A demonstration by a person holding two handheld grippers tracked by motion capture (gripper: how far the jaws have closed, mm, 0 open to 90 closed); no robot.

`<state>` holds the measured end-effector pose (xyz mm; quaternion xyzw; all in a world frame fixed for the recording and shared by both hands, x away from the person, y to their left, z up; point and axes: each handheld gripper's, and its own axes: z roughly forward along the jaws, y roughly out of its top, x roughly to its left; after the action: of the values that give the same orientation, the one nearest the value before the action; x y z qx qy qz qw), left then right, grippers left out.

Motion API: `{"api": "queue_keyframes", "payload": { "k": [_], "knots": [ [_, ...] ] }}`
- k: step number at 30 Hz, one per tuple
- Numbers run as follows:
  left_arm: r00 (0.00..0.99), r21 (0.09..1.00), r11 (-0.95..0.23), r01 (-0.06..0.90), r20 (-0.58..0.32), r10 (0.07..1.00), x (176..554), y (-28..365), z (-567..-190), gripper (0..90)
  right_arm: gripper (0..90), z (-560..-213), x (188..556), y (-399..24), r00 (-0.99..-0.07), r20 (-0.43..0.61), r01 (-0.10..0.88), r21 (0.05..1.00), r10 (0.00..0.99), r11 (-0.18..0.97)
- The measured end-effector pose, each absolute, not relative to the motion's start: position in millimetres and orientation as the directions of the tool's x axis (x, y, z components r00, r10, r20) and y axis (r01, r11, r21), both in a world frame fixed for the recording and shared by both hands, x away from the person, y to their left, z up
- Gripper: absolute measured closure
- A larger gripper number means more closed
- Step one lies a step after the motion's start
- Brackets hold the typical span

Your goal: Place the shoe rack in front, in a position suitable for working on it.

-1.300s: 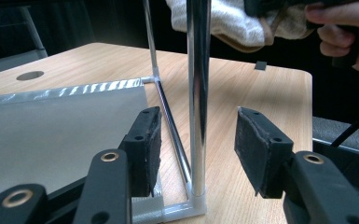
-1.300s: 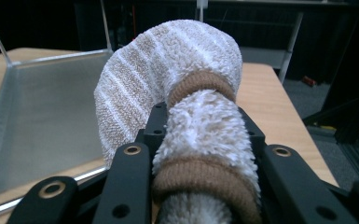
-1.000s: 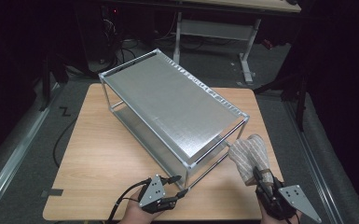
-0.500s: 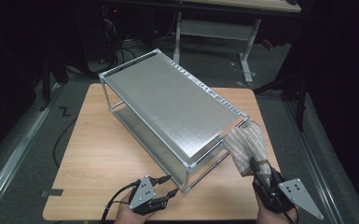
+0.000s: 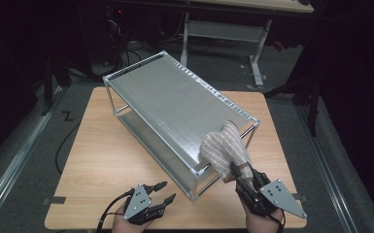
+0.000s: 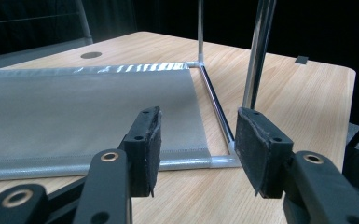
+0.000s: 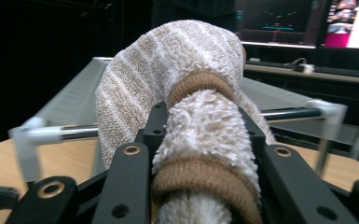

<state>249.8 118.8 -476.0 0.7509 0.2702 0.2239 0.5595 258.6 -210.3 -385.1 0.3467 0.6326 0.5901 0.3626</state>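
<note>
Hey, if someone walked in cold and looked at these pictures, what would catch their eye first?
Probably the big metal rack with its grey fabric shelves, set diagonally across the wooden table. Next, the striped beige towel, clamped in the right gripper and draped over the rack's near right corner. The left gripper sits open near the table's front edge, holding nothing.

The high view looks forward and down from above the near edge of the wooden table (image 5: 102, 160), taking in the whole metal rack (image 5: 175, 109) and the dark room beyond. The left gripper view sits low, just above the tabletop, looking along its 2 jaws at the rack's bottom shelf (image 6: 74, 112) and corner post (image 6: 256, 56) close ahead. The right gripper view sits higher and very near a rolled towel (image 7: 200, 102), with the rack's top behind it. All 3 views share the rack's near end.
</note>
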Motion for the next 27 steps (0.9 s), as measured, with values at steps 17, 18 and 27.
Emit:
{"api": "queue_keyframes", "payload": {
  "k": [17, 18, 27],
  "knots": [
    [0.747, 0.962, -0.225, 0.158, 0.033, 0.664, 248.3, 122.5, -476.4, 50.9, 65.9, -393.0, 253.2, -192.0, -0.573, -0.057, 0.006, 0.997, 0.818, 0.074],
    [0.748, 0.961, -0.225, 0.158, 0.033, 0.663, 248.5, 122.4, -476.4, 50.9, 65.9, -393.2, 253.5, -192.5, -0.570, -0.053, 0.010, 0.997, 0.820, 0.071],
    [0.745, 0.961, -0.223, 0.162, 0.029, 0.667, 248.4, 122.7, -476.5, 50.9, 65.8, -394.8, 257.3, -198.4, -0.549, -0.048, 0.018, 0.997, 0.834, 0.069]
  ]
}}
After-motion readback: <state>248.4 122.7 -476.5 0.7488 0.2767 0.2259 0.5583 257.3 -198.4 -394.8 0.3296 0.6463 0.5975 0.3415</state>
